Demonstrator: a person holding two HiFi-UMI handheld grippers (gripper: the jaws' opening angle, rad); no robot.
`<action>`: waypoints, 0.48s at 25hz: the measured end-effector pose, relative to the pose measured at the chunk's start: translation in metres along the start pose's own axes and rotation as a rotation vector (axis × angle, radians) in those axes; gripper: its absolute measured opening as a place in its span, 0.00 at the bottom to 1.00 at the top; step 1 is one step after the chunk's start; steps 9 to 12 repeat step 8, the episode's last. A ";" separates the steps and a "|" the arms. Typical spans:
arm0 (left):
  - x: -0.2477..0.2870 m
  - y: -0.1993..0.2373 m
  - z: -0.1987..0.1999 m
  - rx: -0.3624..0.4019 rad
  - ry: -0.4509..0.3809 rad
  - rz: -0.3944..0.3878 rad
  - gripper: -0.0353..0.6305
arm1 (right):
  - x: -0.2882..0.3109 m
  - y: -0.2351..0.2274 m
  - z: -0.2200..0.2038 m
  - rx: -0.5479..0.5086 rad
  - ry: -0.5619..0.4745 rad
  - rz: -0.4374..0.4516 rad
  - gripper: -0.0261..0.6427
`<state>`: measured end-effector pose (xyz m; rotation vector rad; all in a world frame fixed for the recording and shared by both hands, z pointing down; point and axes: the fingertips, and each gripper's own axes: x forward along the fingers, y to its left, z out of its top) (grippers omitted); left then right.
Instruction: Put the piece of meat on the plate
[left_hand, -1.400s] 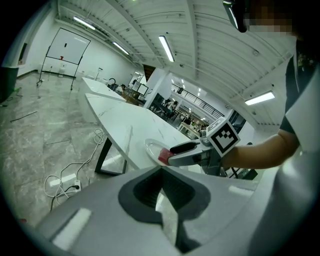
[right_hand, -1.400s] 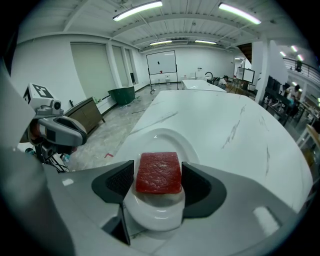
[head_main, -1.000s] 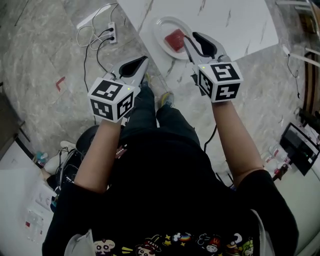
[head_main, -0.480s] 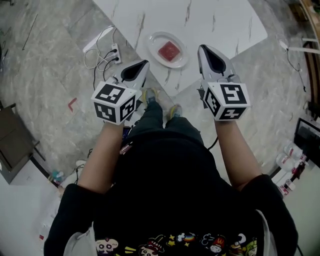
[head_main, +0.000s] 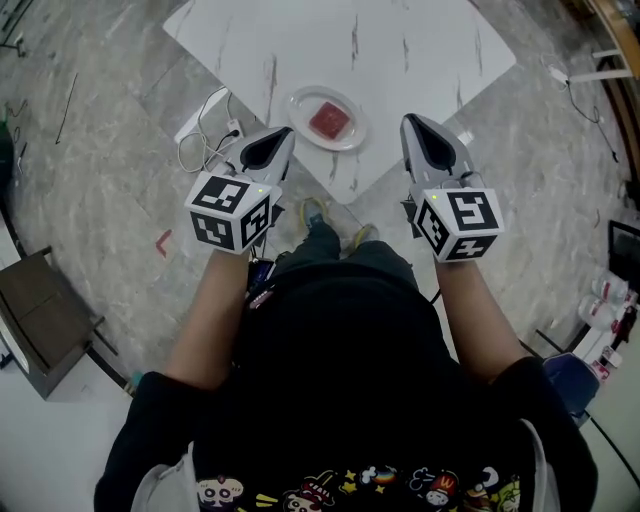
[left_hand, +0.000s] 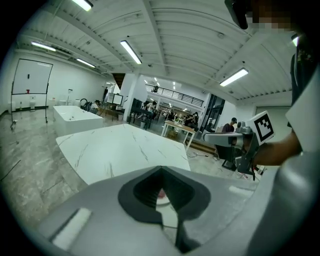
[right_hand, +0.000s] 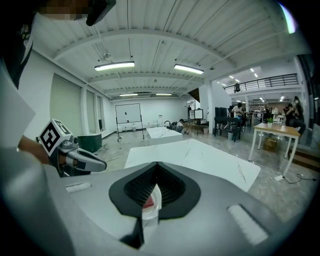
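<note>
The piece of meat (head_main: 329, 120) lies flat in the middle of the plate (head_main: 297, 112), so the task looks finished. The plate stands close to the near corner of the white table (head_main: 400, 50), and this is the weak point: a low swing of either claw could push it over the edge. The left gripper (head_main: 275, 140) and the right gripper (head_main: 416, 130) hang near that corner, one on each side, both closed tight and holding nothing.

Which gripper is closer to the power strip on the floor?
The left gripper; the power strip lies just beside it, the right gripper far across the plate.
</note>
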<state>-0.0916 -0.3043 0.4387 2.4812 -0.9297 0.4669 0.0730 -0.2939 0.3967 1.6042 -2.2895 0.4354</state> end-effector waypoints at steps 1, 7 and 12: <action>0.000 -0.002 0.001 0.003 0.000 -0.006 0.05 | -0.002 0.001 0.001 0.000 -0.003 -0.001 0.08; 0.005 -0.011 -0.002 0.007 0.009 -0.035 0.05 | -0.008 0.001 0.005 0.006 -0.009 -0.012 0.08; 0.006 -0.013 -0.003 0.006 0.012 -0.039 0.05 | -0.009 0.001 0.006 0.007 -0.009 -0.013 0.08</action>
